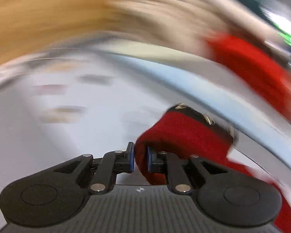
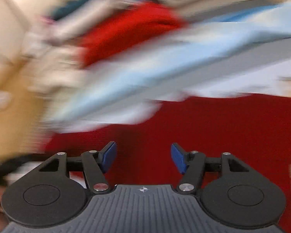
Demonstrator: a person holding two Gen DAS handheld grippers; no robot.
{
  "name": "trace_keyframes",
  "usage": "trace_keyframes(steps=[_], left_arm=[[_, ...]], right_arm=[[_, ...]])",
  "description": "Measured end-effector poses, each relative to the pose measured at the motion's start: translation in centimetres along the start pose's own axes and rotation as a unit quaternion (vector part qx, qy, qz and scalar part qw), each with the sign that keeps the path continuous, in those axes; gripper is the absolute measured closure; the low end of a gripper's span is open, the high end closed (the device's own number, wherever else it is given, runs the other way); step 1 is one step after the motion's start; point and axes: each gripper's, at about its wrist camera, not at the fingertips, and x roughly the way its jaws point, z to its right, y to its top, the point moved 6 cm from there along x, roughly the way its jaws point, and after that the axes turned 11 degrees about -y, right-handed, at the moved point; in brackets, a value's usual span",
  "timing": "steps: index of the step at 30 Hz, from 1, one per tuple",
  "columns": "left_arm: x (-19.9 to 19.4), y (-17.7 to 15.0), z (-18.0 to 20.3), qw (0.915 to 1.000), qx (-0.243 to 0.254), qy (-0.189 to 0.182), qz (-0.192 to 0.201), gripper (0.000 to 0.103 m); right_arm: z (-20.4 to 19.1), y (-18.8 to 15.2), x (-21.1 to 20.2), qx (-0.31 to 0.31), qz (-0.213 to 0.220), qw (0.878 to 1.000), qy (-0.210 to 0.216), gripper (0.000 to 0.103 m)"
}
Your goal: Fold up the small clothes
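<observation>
Both views are heavily motion-blurred, so progress is a rough call. The left gripper (image 1: 140, 159) is clamped on the red garment (image 1: 184, 134): a thick bunch of the cloth sits between the blue pads (image 1: 132, 158), jaws narrow, and the fabric wraps over and behind the right-hand finger. The bunch carries a dark edge with small metallic bits, maybe snaps or a buckle, too blurred to tell. More red smears across the upper right of the left wrist view, and I cannot tell if it is the same piece. The surface below is pale grey-white, probably a table (image 1: 48, 136), with a light blue band (image 1: 223, 97) curving across it. The right gripper (image 2: 143, 158) stands with jaws wide apart and nothing between the pads; red cloth (image 2: 223, 136) fills the view behind and below it, apparently not touched. A light blue item (image 2: 164, 62) lies beyond, maybe folded fabric or a board, and another red patch (image 2: 130, 29) farther off. Judgement: mid-fold, not finished. The garment is partly lifted in one hand, no neat folded shape is visible, and whether any fold is already made cannot be read. Left to do: lay the held edge over, flatten, finish the remaining folds.
</observation>
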Motion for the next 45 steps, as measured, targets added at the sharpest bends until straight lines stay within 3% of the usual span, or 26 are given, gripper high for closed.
trace_keyframes(steps=[1, 2, 5, 6, 7, 10, 13, 15, 20, 24, 26, 28, 31, 34, 38, 40, 42, 45], left_arm=[[-0.1, 0.7, -1.6, 0.9994, -0.012, 0.033, 0.010, 0.091], [-0.2, 1.1, -2.0, 0.9995, -0.015, 0.025, 0.012, 0.091], [-0.2, 0.1, 1.2, 0.9970, 0.029, -0.072, -0.006, 0.083], [-0.1, -1.0, 3.0, 0.9921, 0.056, -0.109, -0.026, 0.078], [0.3, -2.2, 4.6, 0.9858, 0.074, -0.141, -0.051, 0.076], [1.7, -6.6, 8.2, 0.9558, 0.085, -0.229, -0.163, 0.075], [2.9, -11.1, 10.2, 0.9299, 0.092, -0.253, -0.251, 0.075], [3.7, -12.9, 10.3, 0.9239, 0.096, -0.244, -0.278, 0.075], [5.4, -14.6, 9.2, 0.9280, 0.063, -0.212, -0.300, 0.075], [6.4, -15.5, 8.4, 0.9235, 0.063, -0.206, -0.317, 0.075], [6.8, -16.2, 7.8, 0.9193, 0.066, -0.206, -0.329, 0.076], [6.9, -16.6, 7.9, 0.9160, 0.076, -0.216, -0.330, 0.089], [6.1, -16.3, 8.0, 0.9174, 0.103, -0.220, -0.315, 0.092], [5.4, -16.2, 7.3, 0.9335, 0.136, -0.171, -0.284, 0.093], [3.9, -16.0, 8.5, 0.9381, 0.158, -0.150, -0.269, 0.092], [2.3, -15.8, 9.9, 0.9380, 0.189, -0.156, -0.245, 0.091], [1.0, -16.0, 11.4, 0.9349, 0.228, -0.165, -0.216, 0.091], [0.0, -17.0, 12.7, 0.9246, 0.235, -0.203, -0.221, 0.091]], right_arm=[[2.2, -0.2, 0.9, 0.011, -0.015, 0.998, -0.061, 0.039], [4.2, -0.6, 1.6, 0.031, -0.027, 0.995, -0.095, 0.039], [11.7, -2.3, 3.5, 0.143, -0.070, 0.975, -0.156, 0.041], [13.6, -3.0, 4.0, 0.165, -0.081, 0.967, -0.175, 0.047], [15.0, -3.7, 4.4, 0.180, -0.087, 0.962, -0.186, 0.058], [17.3, -4.6, 4.7, 0.218, -0.089, 0.958, -0.162, 0.064], [17.3, -4.6, 4.0, 0.201, -0.085, 0.964, -0.155, 0.066], [17.1, -4.3, 3.7, 0.196, -0.077, 0.965, -0.158, 0.066], [19.5, -3.4, 1.9, 0.185, -0.040, 0.952, -0.239, 0.059], [19.9, -4.8, 4.0, 0.221, -0.084, 0.959, -0.155, 0.059], [19.2, -4.8, 4.2, 0.182, -0.075, 0.966, -0.167, 0.061], [18.0, -4.6, 4.3, 0.118, -0.066, 0.973, -0.187, 0.089], [17.1, -4.0, 4.1, 0.089, -0.043, 0.977, -0.188, 0.093], [17.7, -3.6, 3.8, 0.121, -0.034, 0.976, -0.176, 0.093], [19.4, -4.6, 4.7, 0.161, -0.065, 0.970, -0.170, 0.090], [19.2, -3.9, 4.5, 0.168, -0.058, 0.969, -0.170, 0.081], [18.9, -3.6, 3.9, 0.165, -0.044, 0.971, -0.167, 0.081], [19.3, -3.9, 4.8, 0.151, -0.073, 0.972, -0.162, 0.079]])
